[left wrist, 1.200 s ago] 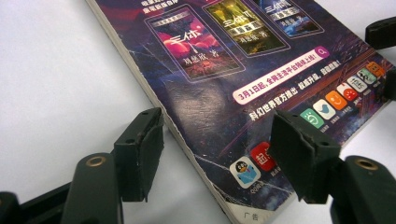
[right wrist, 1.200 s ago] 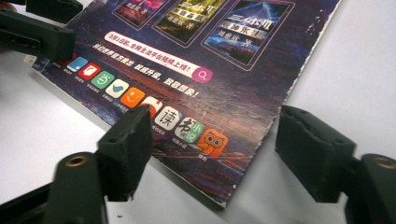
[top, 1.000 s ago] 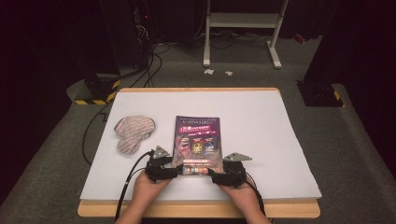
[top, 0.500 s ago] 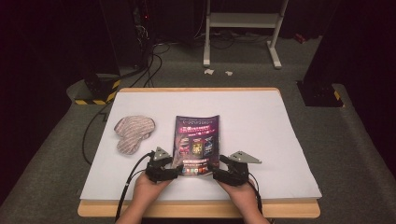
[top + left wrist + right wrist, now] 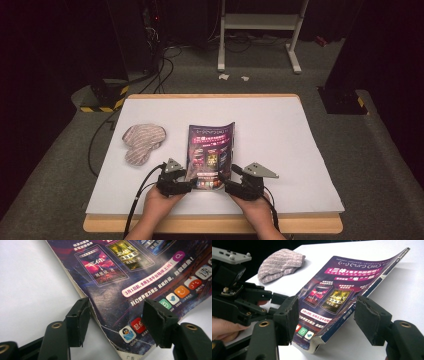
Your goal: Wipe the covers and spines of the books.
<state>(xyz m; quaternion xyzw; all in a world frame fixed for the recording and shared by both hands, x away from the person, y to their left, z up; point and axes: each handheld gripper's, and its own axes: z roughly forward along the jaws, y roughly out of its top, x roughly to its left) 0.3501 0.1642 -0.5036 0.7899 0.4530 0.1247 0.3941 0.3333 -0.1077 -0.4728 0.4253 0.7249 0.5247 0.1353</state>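
Grabbing step in hand, at the near end of the book point(image 5: 210, 150). Lying mid surface point(image 5: 280, 130), close to the near edge, long side running near to far, top pointing far, far right corner curled up. Left claw point(image 5: 189, 180) loose around the near left corner, not pinching. Right claw point(image 5: 223, 181) just been closing, near right corner between the jaws, not clenched yet. Next, probably: squeeze both, lift evenly.

You're handling a thin purple paperback magazine point(image 5: 211, 155) with a glossy, creased paper cover, on a smooth matt white tabletop point(image 5: 280, 145) with wood edging, beside a knitted striped pink-grey cloth point(image 5: 142, 142).
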